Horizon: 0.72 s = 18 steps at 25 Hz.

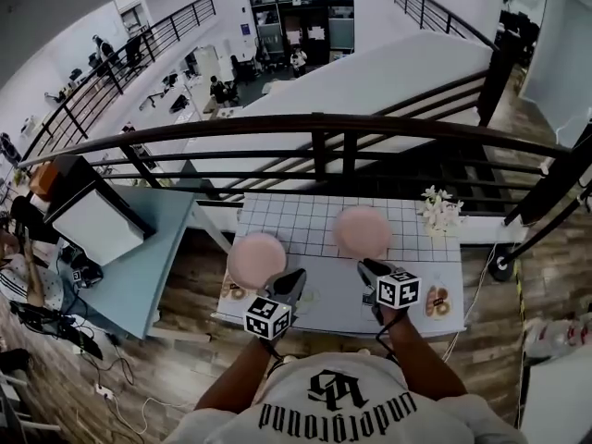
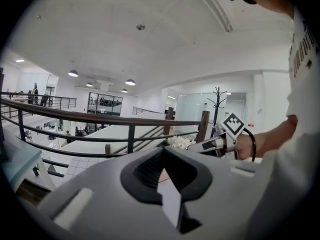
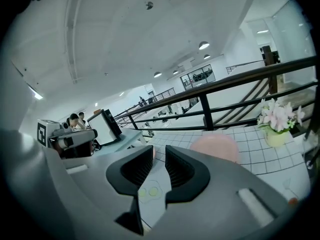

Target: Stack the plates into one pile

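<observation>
Two pink plates on the worktop [image 1: 310, 218], which has grid cloth at the far side and is plain nearer me. They are apart and not stacked.

- Left plate [image 1: 256, 259]: close to the worktop's left edge. I cannot tell from above whether it lies flat on the cloth.
- Right plate [image 1: 363, 231]: on the grid cloth, farther from me, toward the middle. It lies flat and nothing touches it.

Left hand-held gripper [image 1: 294, 277]: the tips sit just beside the left plate's near-right rim. I cannot make out any contact from the head view. In its own view the body is tilted up toward the railing [image 1: 314, 132] and the ceiling. The two pads meet at the tips with a hollow behind them. A sliver of pink shows in that hollow, but I cannot say which plate it belongs to. Nothing reads as clamped.

Right hand-held gripper [image 1: 364, 266]: the tips are just short of the right plate's near rim. The jaws stand a narrow gap apart with nothing between them. Through the gap I see plain worktop with a small fried-egg print [image 3: 145, 191].

A pot of pale flowers [image 1: 439, 211] stands at the far right corner, well apart from both plates.
</observation>
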### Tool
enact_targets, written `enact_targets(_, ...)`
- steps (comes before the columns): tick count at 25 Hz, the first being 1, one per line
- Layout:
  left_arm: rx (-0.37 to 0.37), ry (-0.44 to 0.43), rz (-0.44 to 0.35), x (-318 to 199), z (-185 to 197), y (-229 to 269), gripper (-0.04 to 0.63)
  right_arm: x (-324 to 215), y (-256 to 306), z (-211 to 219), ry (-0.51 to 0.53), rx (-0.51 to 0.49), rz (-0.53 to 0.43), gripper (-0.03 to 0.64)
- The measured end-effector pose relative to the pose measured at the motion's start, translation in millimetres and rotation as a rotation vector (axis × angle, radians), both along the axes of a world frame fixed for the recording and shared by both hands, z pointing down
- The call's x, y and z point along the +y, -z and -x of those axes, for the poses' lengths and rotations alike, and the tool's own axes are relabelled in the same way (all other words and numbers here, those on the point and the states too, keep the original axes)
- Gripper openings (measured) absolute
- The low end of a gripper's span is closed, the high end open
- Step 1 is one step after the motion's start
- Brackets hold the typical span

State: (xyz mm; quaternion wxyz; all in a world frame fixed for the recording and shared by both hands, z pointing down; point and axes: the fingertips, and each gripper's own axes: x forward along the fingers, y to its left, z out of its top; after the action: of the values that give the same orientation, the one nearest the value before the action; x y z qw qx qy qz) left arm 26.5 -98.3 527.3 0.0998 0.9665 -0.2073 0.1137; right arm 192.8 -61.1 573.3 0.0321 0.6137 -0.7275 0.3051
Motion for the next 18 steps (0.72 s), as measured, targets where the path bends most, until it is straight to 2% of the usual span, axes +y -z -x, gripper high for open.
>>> enact_targets(6,0.006,-0.021,-0.003,34,-70,0,0.049,41,-1,-68,-0.019,-0.004,0.000,0.078)
enact_targets(10,0.005,-0.046,0.002,55,-96,11,0.049,68,6,-94,-0.047,-0.016,0.007,0.078)
enact_targets(14,-0.014,-0.076,-0.005,69,-127,1,0.049,87,-11,-125,-0.076,-0.041,0.019,0.078)
enact_targets(18,-0.041,-0.094,-0.012,69,-142,-7,0.049,90,-14,-138,-0.090,-0.045,0.022,0.078)
